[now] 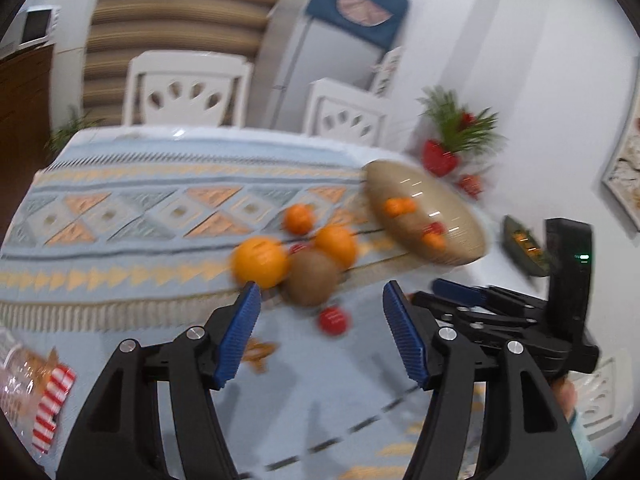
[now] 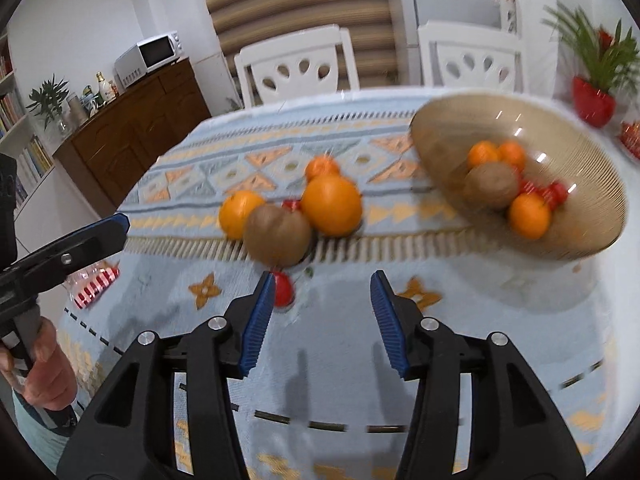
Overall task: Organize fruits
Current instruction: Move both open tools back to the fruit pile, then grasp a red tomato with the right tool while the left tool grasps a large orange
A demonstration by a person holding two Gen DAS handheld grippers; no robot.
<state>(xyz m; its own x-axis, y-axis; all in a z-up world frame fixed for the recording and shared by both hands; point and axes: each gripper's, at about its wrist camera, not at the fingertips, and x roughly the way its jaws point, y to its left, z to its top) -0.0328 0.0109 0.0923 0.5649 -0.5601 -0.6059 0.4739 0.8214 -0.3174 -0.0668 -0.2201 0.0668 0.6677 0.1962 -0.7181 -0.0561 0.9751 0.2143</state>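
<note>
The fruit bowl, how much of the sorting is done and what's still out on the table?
Partly done: the bowl already holds three oranges, a kiwi and some small red fruit. Nothing is in hand; the left tool and right tool are both open and empty. Left on the tablecloth: three oranges, one kiwi and two small red fruits, one nearest the tools.

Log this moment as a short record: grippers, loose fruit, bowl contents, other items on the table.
left gripper: open, empty, above the table
right gripper: open, empty
loose fruit: kiwi, large orange, second orange, small orange behind, small red fruit nearest the fingers
bowl: holds oranges, a kiwi and red fruit
tablecloth: light blue, patterned
other: red pot with plant
</note>
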